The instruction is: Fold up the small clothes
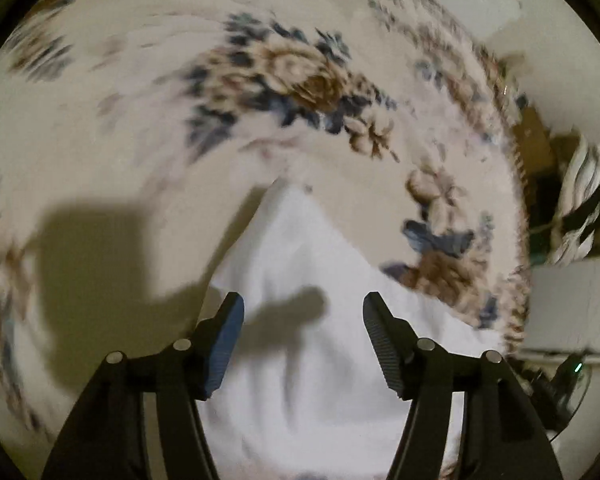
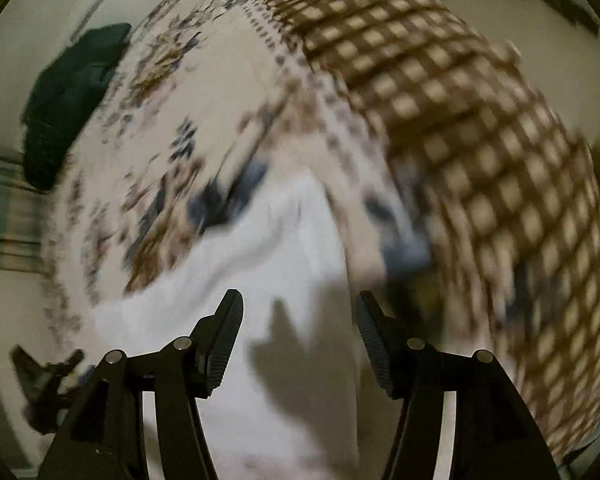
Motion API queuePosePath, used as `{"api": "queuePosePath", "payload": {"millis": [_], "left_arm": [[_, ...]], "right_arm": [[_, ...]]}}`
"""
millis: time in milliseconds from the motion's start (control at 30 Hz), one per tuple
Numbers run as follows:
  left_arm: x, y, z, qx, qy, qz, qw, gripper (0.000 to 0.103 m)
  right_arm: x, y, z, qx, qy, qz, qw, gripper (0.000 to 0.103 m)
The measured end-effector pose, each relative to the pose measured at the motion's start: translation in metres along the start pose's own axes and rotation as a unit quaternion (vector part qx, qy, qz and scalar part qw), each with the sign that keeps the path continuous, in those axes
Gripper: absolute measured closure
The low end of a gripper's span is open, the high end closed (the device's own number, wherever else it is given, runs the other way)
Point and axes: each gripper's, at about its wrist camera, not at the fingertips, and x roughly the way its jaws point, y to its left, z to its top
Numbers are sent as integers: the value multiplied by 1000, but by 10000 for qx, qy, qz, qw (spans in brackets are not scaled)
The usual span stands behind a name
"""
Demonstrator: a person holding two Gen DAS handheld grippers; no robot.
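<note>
On the floral bedspread [image 1: 148,92] a white garment [image 1: 300,264] lies spread, well in from its edges. Above it the left gripper [image 1: 303,344] and right gripper [image 2: 299,340] hang with jaws apart, holding nothing.

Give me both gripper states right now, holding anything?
Left gripper: open, empty, above the white garment.
Right gripper: open, empty, above the same garment.

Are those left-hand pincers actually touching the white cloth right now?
Apart. In the left wrist view the left gripper stands open above the white cloth, its shadow falling on the fabric between bare fingers.
</note>
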Motion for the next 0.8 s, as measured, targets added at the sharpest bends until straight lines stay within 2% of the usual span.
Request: {"api": "queuePosePath", "payload": {"millis": [67,133,167,200,233,267,367,500,700,800], "left_arm": [[27,-7,17,222,330,26,9992,43],[39,-12,22,383,454,71,9982,43],[45,-16,23,525,446,180,9975,46],[45,-21,24,657,368,239,9969,50],[44,-27,24,869,256,281,9955,82],[43,-32,24,1065,180,431,9932,99],[37,-37,24,1180,-26,418,9921,99],[31,-36,31,1154,-171,438,9922,99],[38,-38,54,1091,-213,465,9927,99],[47,-34,60,979,-29,523,9938,94]], "right_arm": [[23,1,24,-89,166,-241,9995,42],[46,8,44,-159,349,-326,9987,43],[50,4,42,-214,417,-301,9984,50],[53,8,44,-305,394,-279,9984,76],[52,5,40,-402,327,-229,9984,90],[49,8,38,-524,270,-230,9980,95],[39,16,32,-716,-161,-258,9970,97],[16,8,31,-552,-523,-172,9970,97],[19,9,47,-538,-591,-380,9961,98],[30,9,48,-520,-430,-468,9966,97]]}}
